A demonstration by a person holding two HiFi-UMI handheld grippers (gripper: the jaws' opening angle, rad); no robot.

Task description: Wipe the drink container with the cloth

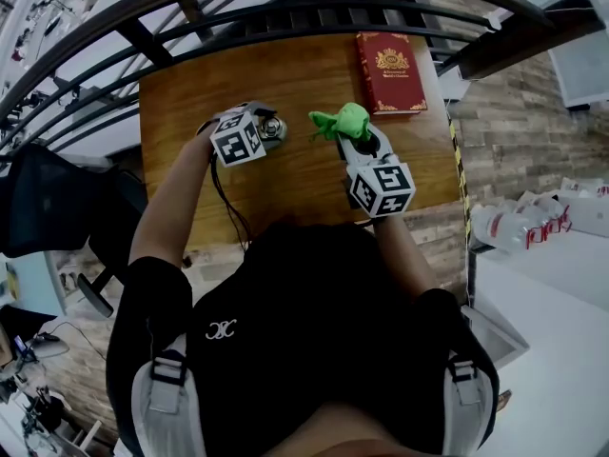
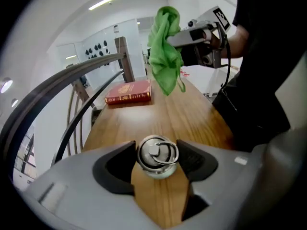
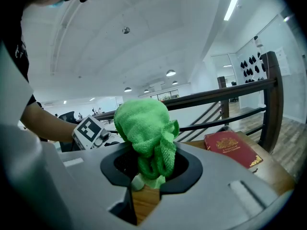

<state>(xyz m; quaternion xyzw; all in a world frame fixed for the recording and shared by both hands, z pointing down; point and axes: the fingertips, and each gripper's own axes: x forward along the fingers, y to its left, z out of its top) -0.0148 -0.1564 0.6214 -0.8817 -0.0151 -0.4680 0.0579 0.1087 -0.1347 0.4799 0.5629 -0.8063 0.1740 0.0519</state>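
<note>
Over a wooden table beside a dark curved railing, you hold a gripper in each hand, seen from your head camera looking steeply down. Your left gripper sits over the table's left half, its jaws drawn in narrow on the drink container, one pad against each side just below the lid. The container shows a silver metal lid with a ring handle on top and a pale body beneath; it stands upright, lid towards the camera, though no view shows whether its base rests on the wood.

Your right gripper is level with the left and to its right, jaws closed on a bright green cloth. The cloth bunches up between the jaws, and in the left gripper view it hangs in loose folds from the gripper, clear of the tabletop. Cloth and container are near each other but apart, with bare wood showing between them.

A red book with gold lettering lies flat at the table's far right corner, well apart from both grippers.
</note>
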